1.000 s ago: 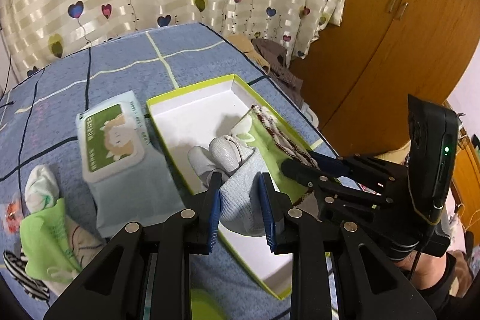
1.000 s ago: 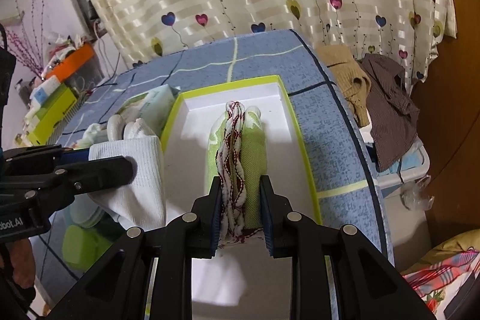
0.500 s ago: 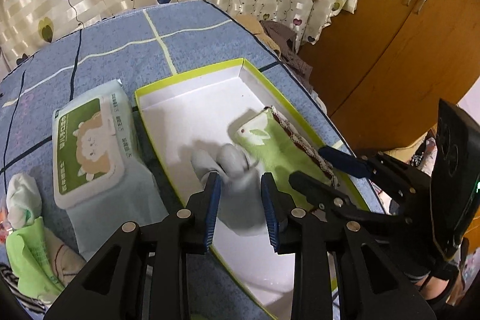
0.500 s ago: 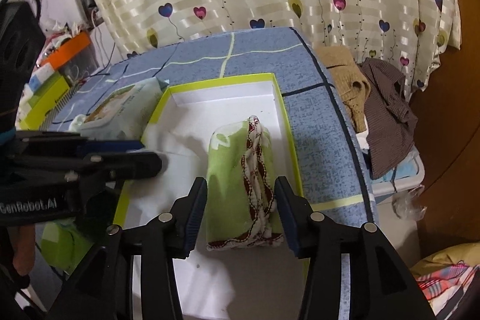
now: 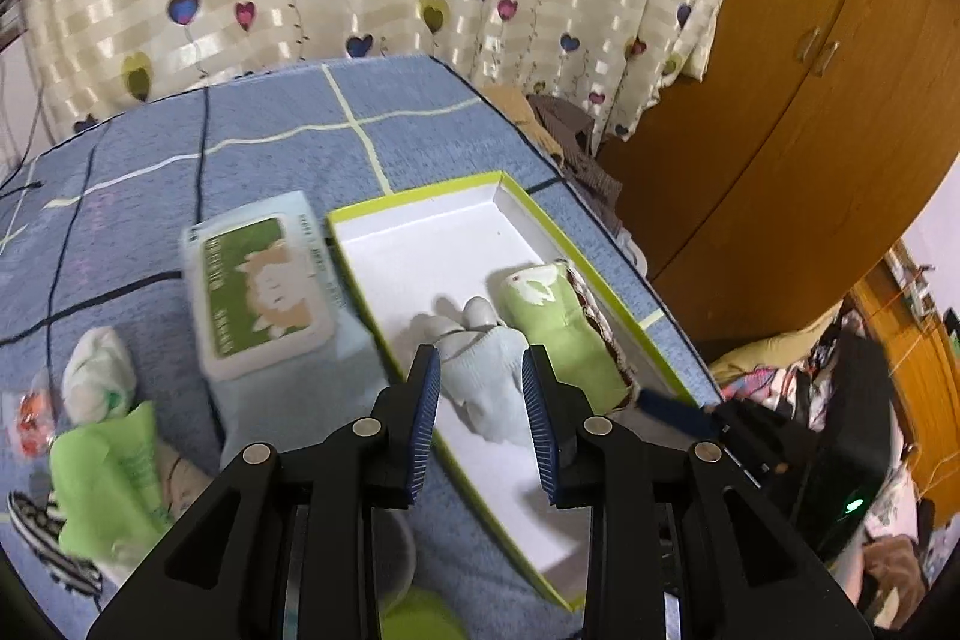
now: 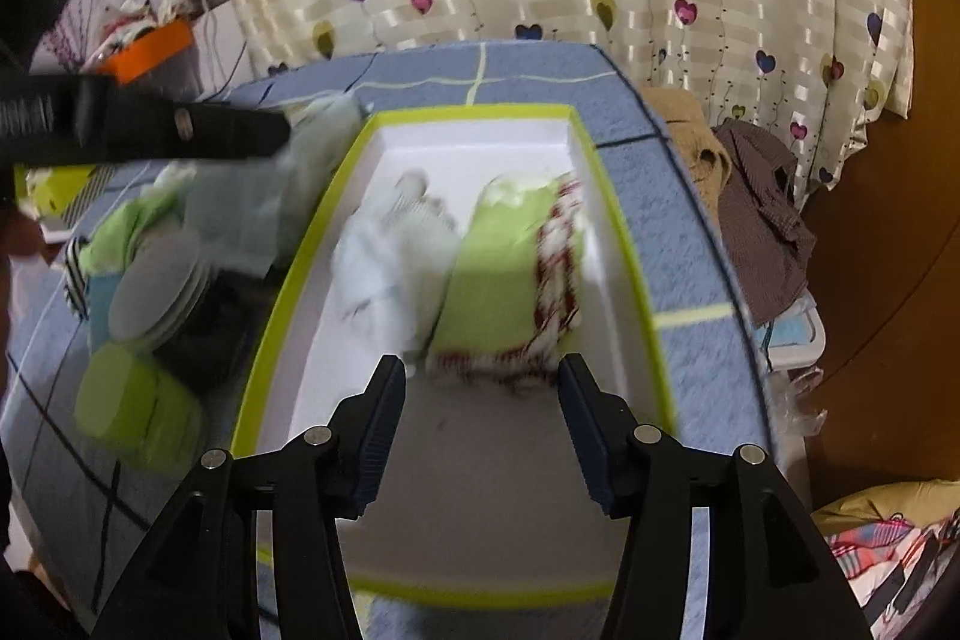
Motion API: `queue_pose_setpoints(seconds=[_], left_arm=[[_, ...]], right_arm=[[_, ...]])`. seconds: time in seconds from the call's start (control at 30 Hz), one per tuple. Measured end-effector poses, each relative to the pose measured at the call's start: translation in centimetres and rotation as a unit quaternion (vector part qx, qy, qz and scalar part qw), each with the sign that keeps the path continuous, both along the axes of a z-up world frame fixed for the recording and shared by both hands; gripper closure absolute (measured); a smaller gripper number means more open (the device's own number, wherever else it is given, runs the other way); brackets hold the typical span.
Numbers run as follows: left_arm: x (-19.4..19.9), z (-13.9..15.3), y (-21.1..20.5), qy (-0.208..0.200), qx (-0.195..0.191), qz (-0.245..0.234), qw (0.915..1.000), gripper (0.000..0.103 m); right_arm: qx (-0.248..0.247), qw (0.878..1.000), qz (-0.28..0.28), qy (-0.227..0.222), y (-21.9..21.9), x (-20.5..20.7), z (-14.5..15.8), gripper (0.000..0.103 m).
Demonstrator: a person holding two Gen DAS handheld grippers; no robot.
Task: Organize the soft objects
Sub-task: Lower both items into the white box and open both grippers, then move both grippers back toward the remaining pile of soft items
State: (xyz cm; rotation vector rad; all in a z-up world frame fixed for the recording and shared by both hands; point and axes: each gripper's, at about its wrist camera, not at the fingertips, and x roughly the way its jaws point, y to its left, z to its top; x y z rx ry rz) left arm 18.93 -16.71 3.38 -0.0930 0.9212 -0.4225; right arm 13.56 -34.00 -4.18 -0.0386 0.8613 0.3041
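Observation:
A white box with a lime-green rim [image 5: 420, 199] [image 6: 468, 115] lies on the blue bed cover. Inside it, side by side, lie a pale grey-white sock bundle [image 5: 486, 370] [image 6: 390, 256] and a green cloth with a red-white braided edge [image 5: 561, 334] [image 6: 498, 274]. My left gripper [image 5: 480, 424] is open and empty, just above and behind the sock bundle. My right gripper [image 6: 480, 436] is wide open and empty, drawn back over the near end of the box.
A wet-wipes pack [image 5: 264, 280] lies left of the box. Further left are a green cloth pile [image 5: 108, 472], a white sock [image 5: 99, 370] and a striped sock [image 5: 42, 532]. Round pads [image 6: 159, 286] and a green cup [image 6: 132, 400] sit nearby. Clothes [image 6: 756, 196] hang off the bed's right edge.
My left gripper let go of the sock bundle in the box and pulled back. My right gripper released the green cloth, opened wider and pulled back.

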Motion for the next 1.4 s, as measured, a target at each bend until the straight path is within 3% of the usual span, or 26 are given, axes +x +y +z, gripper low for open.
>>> queue_pose_setpoints(seconds=[0.4,0.83,1.4], left_arm=[[-5.4,1.2,3.8,-0.028,-0.027,0.022,0.999,0.073],[-8.1,0.6,7.0,-0.028,-0.031,0.054,0.9976,0.073],[-11.7,0.7,10.2,-0.051,-0.036,0.074,0.9953,0.073]], right_arm=[[-0.013,0.999,0.021,0.028,1.7,-2.7,-1.6,0.05],[-0.005,0.998,0.053,0.034,4.0,-4.4,-1.0,0.05],[-0.016,0.999,0.046,0.019,5.1,-6.5,0.7,0.05]])
